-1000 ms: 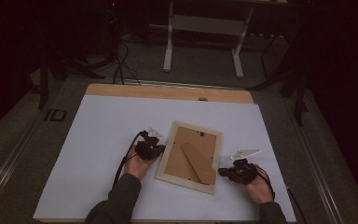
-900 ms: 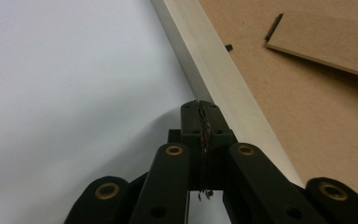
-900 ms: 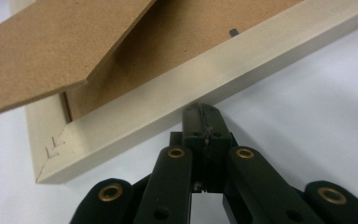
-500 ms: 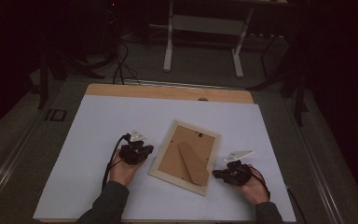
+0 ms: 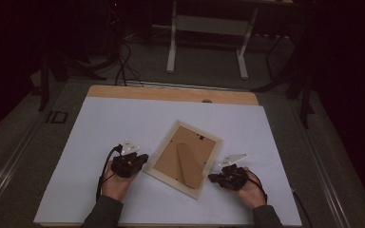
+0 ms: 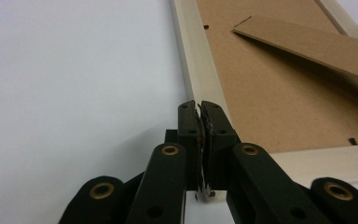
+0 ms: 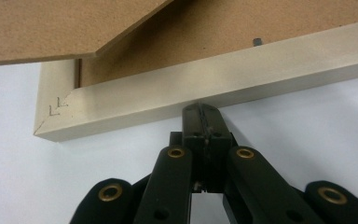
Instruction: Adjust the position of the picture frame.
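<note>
Beside the picture frame (image 5: 185, 159), both my grippers sit pinched shut and empty.

My left gripper (image 6: 200, 108) noses against the frame's pale side rail near a corner, nothing between its closed jaws; my right gripper (image 7: 204, 111) butts the frame's opposite edge, jaws pressed together too. Between them the frame lies face down on the white table (image 5: 123, 118), its cardboard stand (image 5: 188, 164) lifted slightly.
</note>
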The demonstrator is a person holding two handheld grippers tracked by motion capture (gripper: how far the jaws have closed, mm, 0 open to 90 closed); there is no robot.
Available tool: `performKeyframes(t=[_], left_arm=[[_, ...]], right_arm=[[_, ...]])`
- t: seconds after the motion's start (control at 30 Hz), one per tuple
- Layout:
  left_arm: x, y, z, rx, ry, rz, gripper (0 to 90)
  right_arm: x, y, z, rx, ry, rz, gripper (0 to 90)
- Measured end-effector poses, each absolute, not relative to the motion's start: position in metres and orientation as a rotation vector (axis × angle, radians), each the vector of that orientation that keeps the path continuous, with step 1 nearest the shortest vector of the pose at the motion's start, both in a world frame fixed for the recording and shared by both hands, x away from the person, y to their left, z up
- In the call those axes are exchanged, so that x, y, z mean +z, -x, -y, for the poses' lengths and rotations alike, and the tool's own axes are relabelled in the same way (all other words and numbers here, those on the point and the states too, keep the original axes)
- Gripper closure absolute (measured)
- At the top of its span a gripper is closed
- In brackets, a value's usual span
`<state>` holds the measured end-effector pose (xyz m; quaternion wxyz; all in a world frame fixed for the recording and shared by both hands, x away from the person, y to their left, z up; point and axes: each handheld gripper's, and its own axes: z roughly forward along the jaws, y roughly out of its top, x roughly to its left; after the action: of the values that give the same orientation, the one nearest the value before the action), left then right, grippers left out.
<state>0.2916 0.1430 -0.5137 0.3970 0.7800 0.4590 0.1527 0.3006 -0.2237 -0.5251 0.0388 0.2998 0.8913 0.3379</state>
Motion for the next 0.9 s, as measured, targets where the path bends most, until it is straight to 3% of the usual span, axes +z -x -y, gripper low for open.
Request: performKeyframes(t=[0.9], left_arm=[[-0.527,-0.277,-0.156,0.382,-2.043,-1.202,90.0]], right_arm=[[-0.525,-0.301,0.184,1.049,-0.802,-2.747,90.0]])
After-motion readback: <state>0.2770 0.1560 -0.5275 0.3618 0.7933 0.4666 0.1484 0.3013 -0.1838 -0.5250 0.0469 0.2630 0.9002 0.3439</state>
